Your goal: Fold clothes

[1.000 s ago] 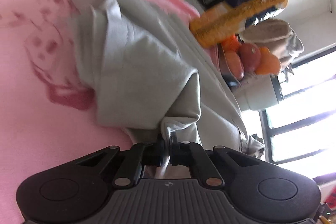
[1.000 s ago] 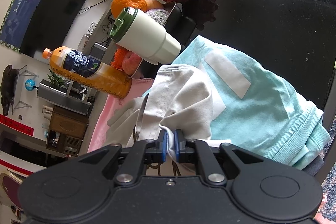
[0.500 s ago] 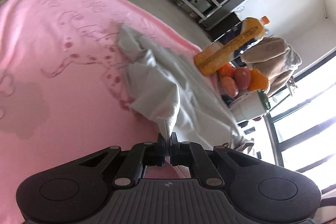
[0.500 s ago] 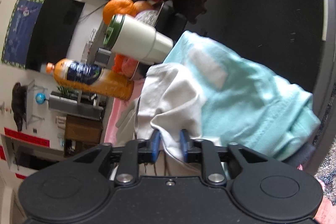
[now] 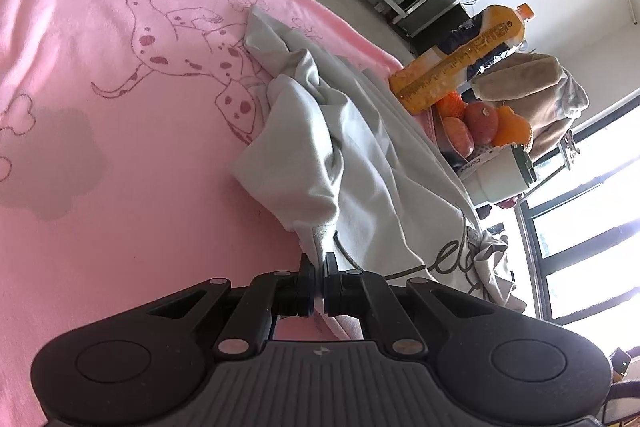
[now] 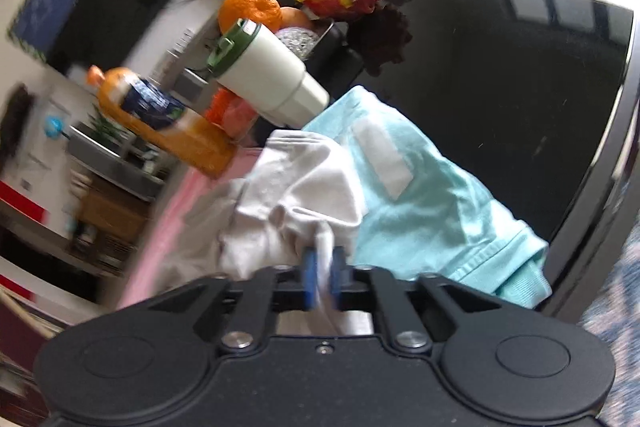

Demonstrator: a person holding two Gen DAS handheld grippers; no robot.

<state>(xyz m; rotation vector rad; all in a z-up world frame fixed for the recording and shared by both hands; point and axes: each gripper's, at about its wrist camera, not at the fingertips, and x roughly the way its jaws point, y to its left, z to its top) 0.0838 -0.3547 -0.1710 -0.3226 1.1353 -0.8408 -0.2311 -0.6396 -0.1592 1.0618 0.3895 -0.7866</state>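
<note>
Pink fleece printed with a spotted dog (image 5: 120, 131) covers the worktop where we fold. Our left gripper (image 5: 319, 277) pinches a hem of the pale grey garment (image 5: 360, 163), which trails crumpled and soft ahead of the fingers. Our right gripper (image 6: 323, 277) has its blue-padded fingers (image 6: 309, 279) clamped on another bunched fold of it, just left of a ribbed aqua garment (image 6: 432, 215) on dark glass.
</note>
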